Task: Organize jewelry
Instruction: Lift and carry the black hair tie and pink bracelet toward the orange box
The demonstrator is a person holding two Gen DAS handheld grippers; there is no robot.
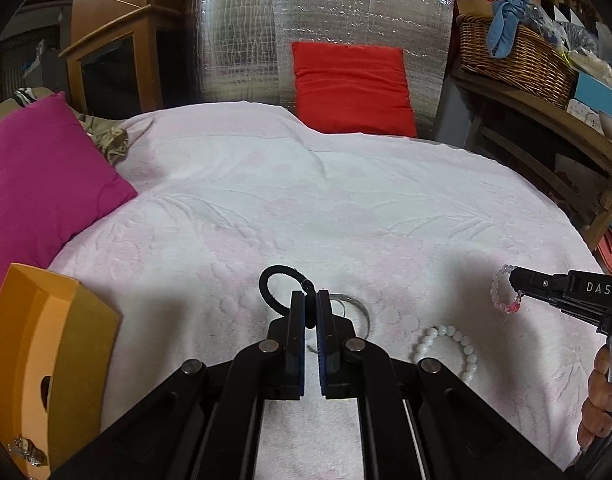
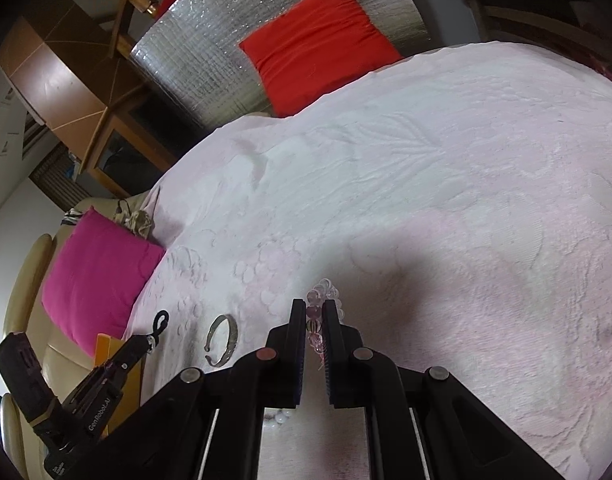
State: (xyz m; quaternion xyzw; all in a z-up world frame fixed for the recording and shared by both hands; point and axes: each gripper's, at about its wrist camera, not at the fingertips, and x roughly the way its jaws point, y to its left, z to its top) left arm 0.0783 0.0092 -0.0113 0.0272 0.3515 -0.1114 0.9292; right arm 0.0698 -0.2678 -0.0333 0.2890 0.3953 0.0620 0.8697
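Black elastic, a thin hair tie [image 1: 275, 289], is pinched between the closed fingers of the left gripper [image 1: 310, 307], its loop standing up just left of the tips and above the pink towel [image 1: 346, 208]. Directly behind the left gripper lies the silver cuff bangle [image 1: 356, 307], and to the bangle's right the white bead bracelet [image 1: 446, 350] rests flat on the towel. Further right of the bangle, the right gripper [image 2: 314, 314] is clamped on the pink bead bracelet [image 2: 321, 300], which hangs free of the cloth. The orange box [image 1: 46, 352] stands open well to the bangle's left, a metallic piece [image 1: 28, 451] in it.

The tie is light and floppy, so any pinch on the cord should serve. The beaded strands are probably slippery and roll; gripping across the string between beads looks safest. The bangle seems stiff and smooth, best taken across its band near the gap.
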